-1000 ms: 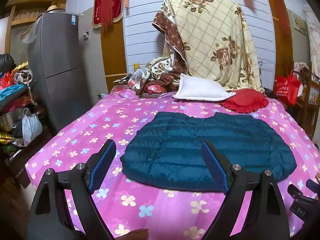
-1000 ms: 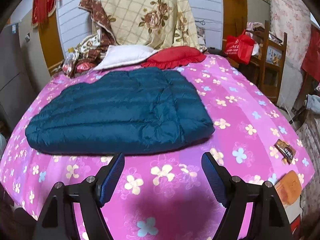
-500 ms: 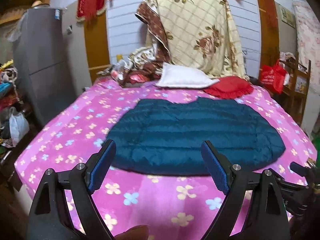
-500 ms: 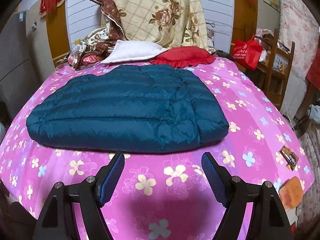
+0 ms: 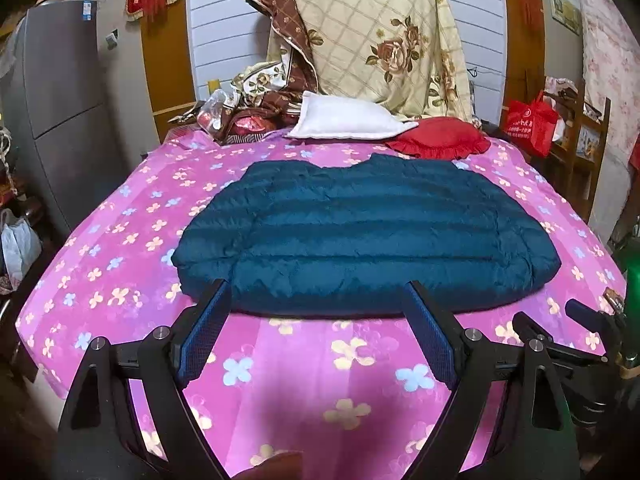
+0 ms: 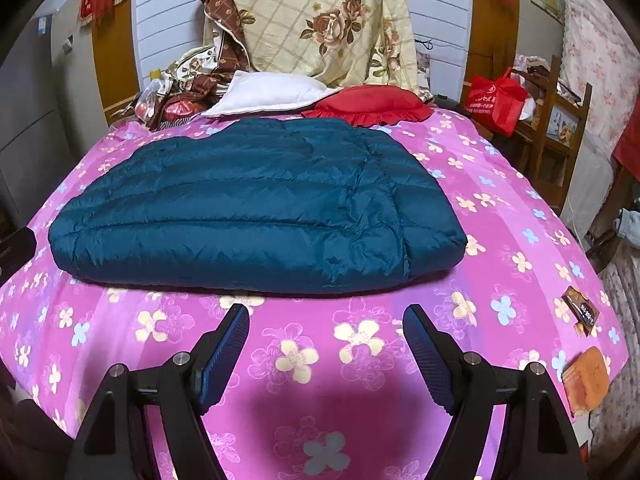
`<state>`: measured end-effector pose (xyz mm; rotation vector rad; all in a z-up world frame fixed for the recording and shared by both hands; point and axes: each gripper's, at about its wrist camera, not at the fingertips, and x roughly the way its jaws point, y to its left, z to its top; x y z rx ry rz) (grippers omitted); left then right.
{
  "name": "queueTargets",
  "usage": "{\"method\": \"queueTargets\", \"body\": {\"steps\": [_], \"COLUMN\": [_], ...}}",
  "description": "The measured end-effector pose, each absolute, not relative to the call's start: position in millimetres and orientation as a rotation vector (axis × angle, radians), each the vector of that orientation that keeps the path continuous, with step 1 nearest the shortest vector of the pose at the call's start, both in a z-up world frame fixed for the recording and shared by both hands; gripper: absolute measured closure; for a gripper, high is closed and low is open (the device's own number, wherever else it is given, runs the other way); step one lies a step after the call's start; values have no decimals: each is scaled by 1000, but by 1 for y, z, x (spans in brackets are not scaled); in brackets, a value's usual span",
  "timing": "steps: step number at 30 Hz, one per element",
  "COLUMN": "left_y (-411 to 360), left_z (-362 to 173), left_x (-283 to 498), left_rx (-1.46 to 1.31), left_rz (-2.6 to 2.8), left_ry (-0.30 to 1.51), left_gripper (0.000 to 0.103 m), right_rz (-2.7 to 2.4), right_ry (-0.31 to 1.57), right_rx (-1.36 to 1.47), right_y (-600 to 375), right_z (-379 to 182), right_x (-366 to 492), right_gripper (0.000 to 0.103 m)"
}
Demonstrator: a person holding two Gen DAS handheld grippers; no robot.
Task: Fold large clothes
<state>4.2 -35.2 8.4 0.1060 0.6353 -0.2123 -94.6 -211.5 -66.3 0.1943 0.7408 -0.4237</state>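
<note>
Tools (image 5: 316, 304) before puffy teal jacket (image 6: 248, 204)

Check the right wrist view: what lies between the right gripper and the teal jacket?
Only bare flowered bedsheet separates the right gripper from the teal jacket.

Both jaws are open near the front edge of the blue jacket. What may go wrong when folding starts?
1. The teal puffer jacket looks thick and slippery; the right gripper may pinch only the top layer.
2. The left gripper is low at the hem, so it might catch the pink floral bedsheet too.
</note>
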Motion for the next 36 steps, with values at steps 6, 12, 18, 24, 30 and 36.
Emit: {"method": "queueTargets", "body": {"steps": [6, 12, 18, 24, 30, 36], "left_y": [-36, -34, -31, -30, -26, -24], "left_z": [0, -1, 1, 5, 13, 16], "left_x": [10, 11, 10, 5, -2, -3], "left_rx": [93, 92, 99, 103, 85, 81], "left_rz": [-215, -205, -176, -176, -167, -148], "left_ry": [678, 672, 644, 601, 547, 535], "left_gripper": [16, 16, 16, 16, 16, 16], "right_rz": [-421, -412, -428, -430, -430, -429], "right_ry": [748, 764, 761, 752, 730, 731], "right_rx": [190, 183, 181, 216, 201, 206], "right_y": [-209, -206, -206, -212, -209, -208], "right_z": [-67, -73, -73, -73, -72, -73], "right_x": [-91, -85, -85, -87, -90, -89], "right_gripper": [26, 26, 26, 26, 26, 26]}}
